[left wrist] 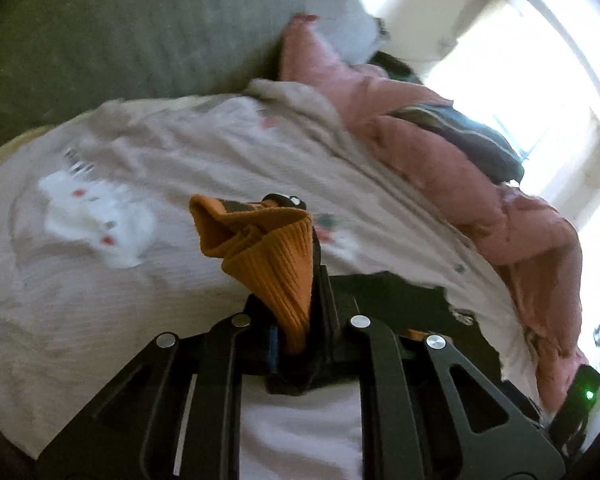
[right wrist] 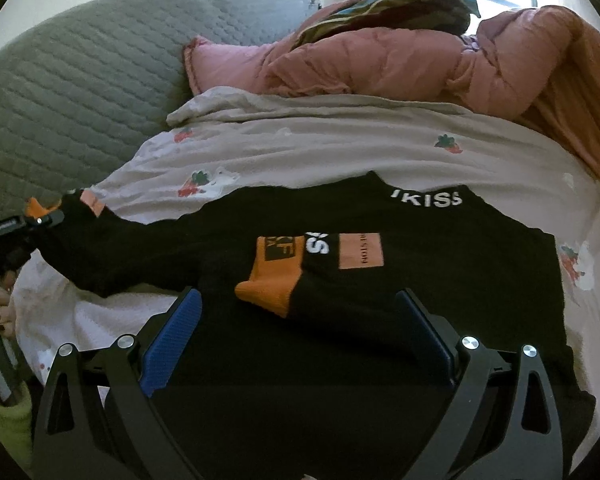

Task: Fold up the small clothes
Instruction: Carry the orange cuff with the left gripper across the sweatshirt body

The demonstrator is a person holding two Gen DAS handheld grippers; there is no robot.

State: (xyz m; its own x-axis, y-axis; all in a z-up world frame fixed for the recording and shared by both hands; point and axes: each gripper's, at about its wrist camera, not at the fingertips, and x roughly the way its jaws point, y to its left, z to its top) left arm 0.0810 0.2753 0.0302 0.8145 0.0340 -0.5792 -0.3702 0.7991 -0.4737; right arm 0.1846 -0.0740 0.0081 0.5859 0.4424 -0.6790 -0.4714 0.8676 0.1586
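A small black sweater [right wrist: 440, 280] with white lettering and orange patches lies spread on the bed. Its right sleeve is folded across the chest, orange cuff [right wrist: 270, 290] near the middle. Its left sleeve [right wrist: 112, 248] stretches out to the left. My left gripper [left wrist: 300, 240] is shut on that sleeve's orange ribbed cuff [left wrist: 260, 248] and holds it off the bed; it also shows at the left edge of the right wrist view [right wrist: 44, 214]. My right gripper [right wrist: 300, 320] is open and empty, hovering over the sweater's lower part, blue pads [right wrist: 176, 332] wide apart.
The bed has a pale sheet [right wrist: 340, 144] printed with strawberries and rabbits. A grey quilted pillow [right wrist: 80, 80] lies at the back left. A pink puffy jacket [right wrist: 380, 64] with dark clothes [right wrist: 400, 8] on it lies at the back right. A bright window is behind.
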